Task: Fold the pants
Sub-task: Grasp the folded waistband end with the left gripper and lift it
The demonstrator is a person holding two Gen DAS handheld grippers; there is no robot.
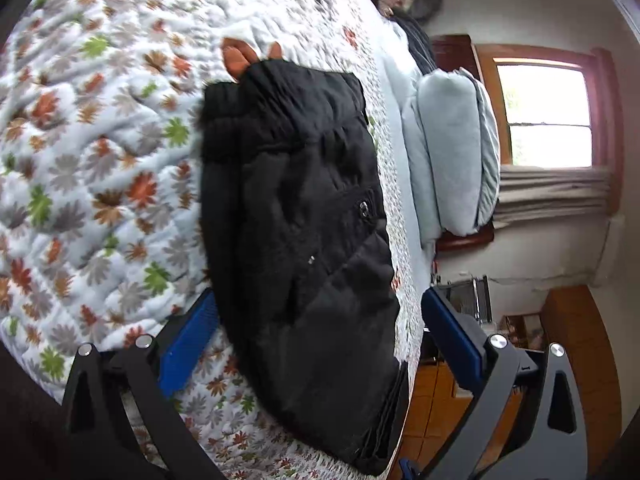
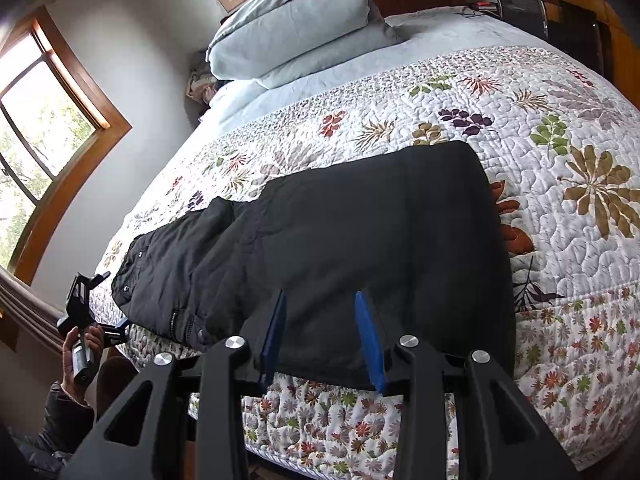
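Pants (image 2: 320, 248): black, thick and slightly puffy, folded lengthwise into a long band; gathered waistband, snaps and zipped pocket showing.
Place: flat on the bed (image 2: 560, 216), along its near edge, on the leaf-print quilt.
Left hand-held gripper (image 1: 316, 328): blue fingers wide apart, empty, straddling one end of the pants.
Right hand-held gripper (image 2: 322, 336): fingers partly apart over the near hem; pinching or not, cannot tell.

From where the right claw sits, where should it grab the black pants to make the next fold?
Take the pants by the near hem edge overhanging the bed's side. Come in from the bedside, one finger under the overhang: that edge lies flat, straight, and already sits between the right claw fingers.
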